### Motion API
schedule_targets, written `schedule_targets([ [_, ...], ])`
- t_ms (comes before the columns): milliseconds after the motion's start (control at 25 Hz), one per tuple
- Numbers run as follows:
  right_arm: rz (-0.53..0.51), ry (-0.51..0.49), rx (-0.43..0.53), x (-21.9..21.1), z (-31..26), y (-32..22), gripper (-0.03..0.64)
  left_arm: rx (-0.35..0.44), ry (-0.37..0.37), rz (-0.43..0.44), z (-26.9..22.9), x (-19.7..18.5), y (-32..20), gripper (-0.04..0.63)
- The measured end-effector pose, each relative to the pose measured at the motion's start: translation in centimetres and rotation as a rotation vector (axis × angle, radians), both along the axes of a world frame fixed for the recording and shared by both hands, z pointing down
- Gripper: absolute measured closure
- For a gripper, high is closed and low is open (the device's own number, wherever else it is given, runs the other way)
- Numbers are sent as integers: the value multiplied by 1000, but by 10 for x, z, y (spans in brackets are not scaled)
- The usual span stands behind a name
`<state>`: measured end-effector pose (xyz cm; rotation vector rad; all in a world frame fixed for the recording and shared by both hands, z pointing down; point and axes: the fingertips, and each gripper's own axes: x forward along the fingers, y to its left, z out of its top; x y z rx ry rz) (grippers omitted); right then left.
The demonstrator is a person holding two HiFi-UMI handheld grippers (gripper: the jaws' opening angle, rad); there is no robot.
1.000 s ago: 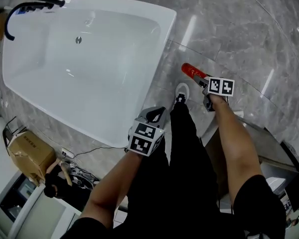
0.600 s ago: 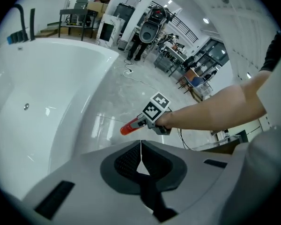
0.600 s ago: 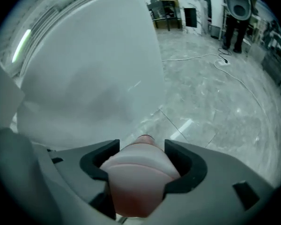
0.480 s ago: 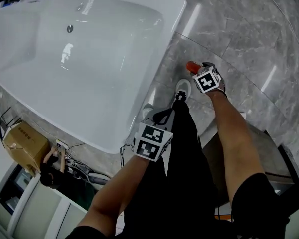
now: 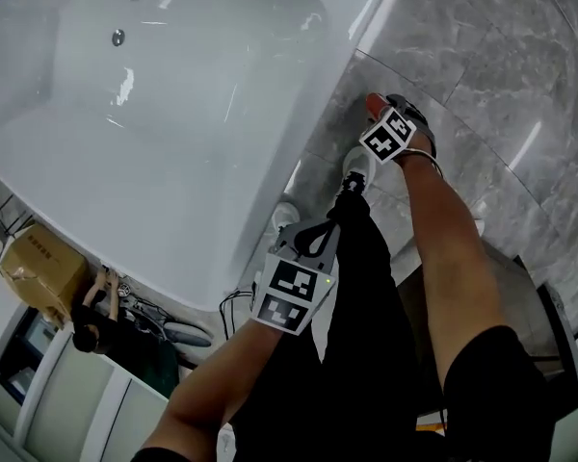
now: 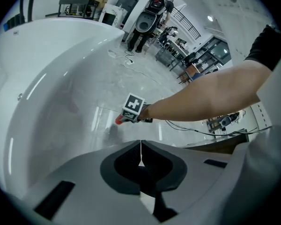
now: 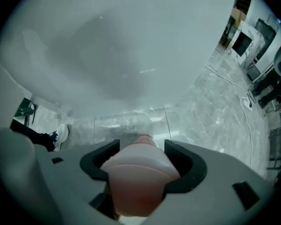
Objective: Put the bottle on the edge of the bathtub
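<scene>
A red bottle [image 7: 136,179] sits between the jaws of my right gripper [image 7: 139,153], which is shut on it. In the head view only the bottle's red end [image 5: 373,103] shows beyond the right gripper [image 5: 385,115], low beside the outer wall of the white bathtub [image 5: 342,41]. The tub's wall [image 7: 107,46] fills the upper part of the right gripper view. My left gripper [image 5: 311,231] hangs by my leg near the tub's near corner, jaws pressed together with nothing in them [image 6: 140,159]. From the left gripper view the bottle's tip [image 6: 118,120] is visible against the tub's side.
Grey marble floor [image 5: 482,75] lies right of the tub. My white shoes [image 5: 354,170] stand next to the tub wall. A cardboard box [image 5: 37,263] and loose cables [image 5: 159,323] lie at the tub's near end. Fixtures and people stand far off [image 6: 150,18].
My right gripper has carried the bottle up and leftward, closer to the tub's side wall. The left gripper has stayed by my leg while the head view swung toward the tub.
</scene>
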<state>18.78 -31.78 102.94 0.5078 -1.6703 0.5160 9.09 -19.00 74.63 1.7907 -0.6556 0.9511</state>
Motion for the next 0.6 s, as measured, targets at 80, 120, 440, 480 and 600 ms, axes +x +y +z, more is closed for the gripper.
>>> schedule_targets([
  [80, -25, 8, 4, -8, 15, -2, 293, 14, 10, 1, 1, 2, -5, 577],
  [120, -41, 9, 2, -13, 22, -2, 293, 21, 15, 3, 0, 2, -7, 577],
  [440, -168, 26, 20, -43, 67, -6, 295, 70, 57, -50, -2, 3, -30, 577],
  [480, -178, 29, 22, -45, 71, -6, 295, 69, 58, -52, -1, 2, -30, 577],
  [600, -222, 55, 23, -49, 80, -4, 295, 65, 51, -51, 5, 0, -30, 577],
])
